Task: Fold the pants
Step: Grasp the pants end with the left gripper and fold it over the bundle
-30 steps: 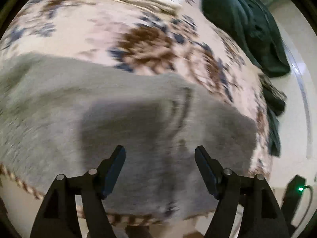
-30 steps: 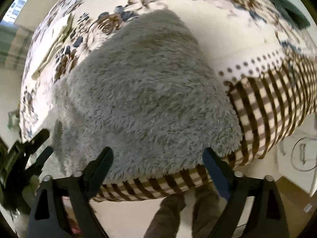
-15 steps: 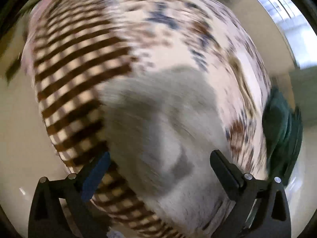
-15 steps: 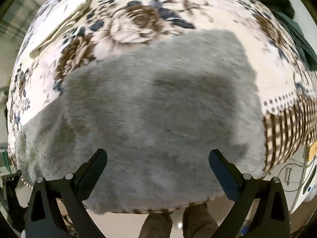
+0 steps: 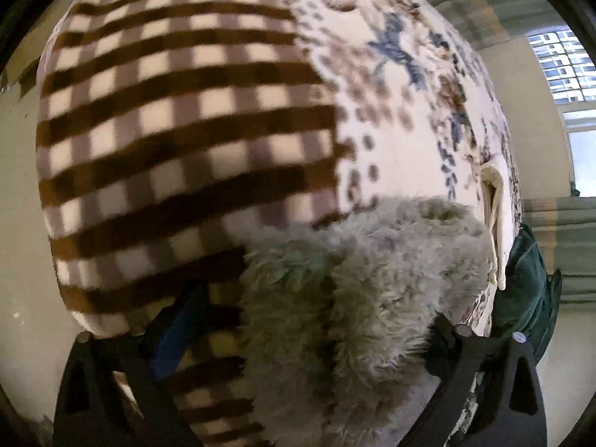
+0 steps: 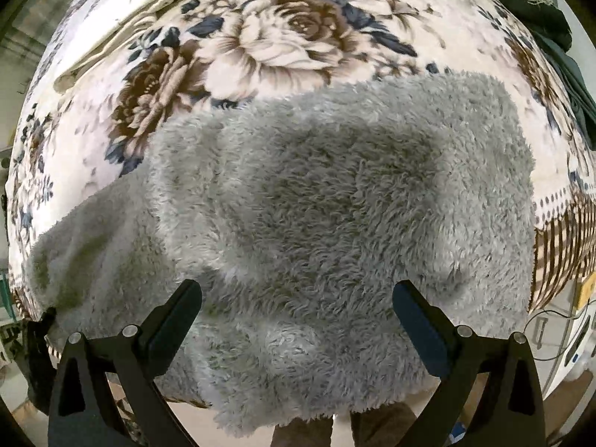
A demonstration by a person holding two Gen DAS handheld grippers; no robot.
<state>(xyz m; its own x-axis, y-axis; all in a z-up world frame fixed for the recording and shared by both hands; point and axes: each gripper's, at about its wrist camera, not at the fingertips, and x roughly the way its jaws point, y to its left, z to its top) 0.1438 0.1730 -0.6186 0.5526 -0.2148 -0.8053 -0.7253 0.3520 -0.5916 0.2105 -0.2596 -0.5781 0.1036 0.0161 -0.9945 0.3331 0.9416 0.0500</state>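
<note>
Left wrist view is looking steeply down at the checked end of a floral blanket [image 5: 178, 119] and at one end of the fluffy grey pants [image 5: 357, 283], which are bunching up between the fingers of the left gripper [image 5: 309, 339]. Its jaws are closing from a wide spread, fleece lying between them, though pad contact is hidden by the pile. Only here are a window [image 5: 562, 63] and a dark green garment [image 5: 529, 298] at the blanket's edge showing.

Right wrist view is pointing straight down, showing what the other misses: the pants [image 6: 316, 201] lying spread flat across the blanket's rose print [image 6: 283, 41]. The right gripper [image 6: 298, 320] is hovering above them, jaws standing wide and gripping nothing. A cream cloth [image 6: 123, 26] is lying further off.
</note>
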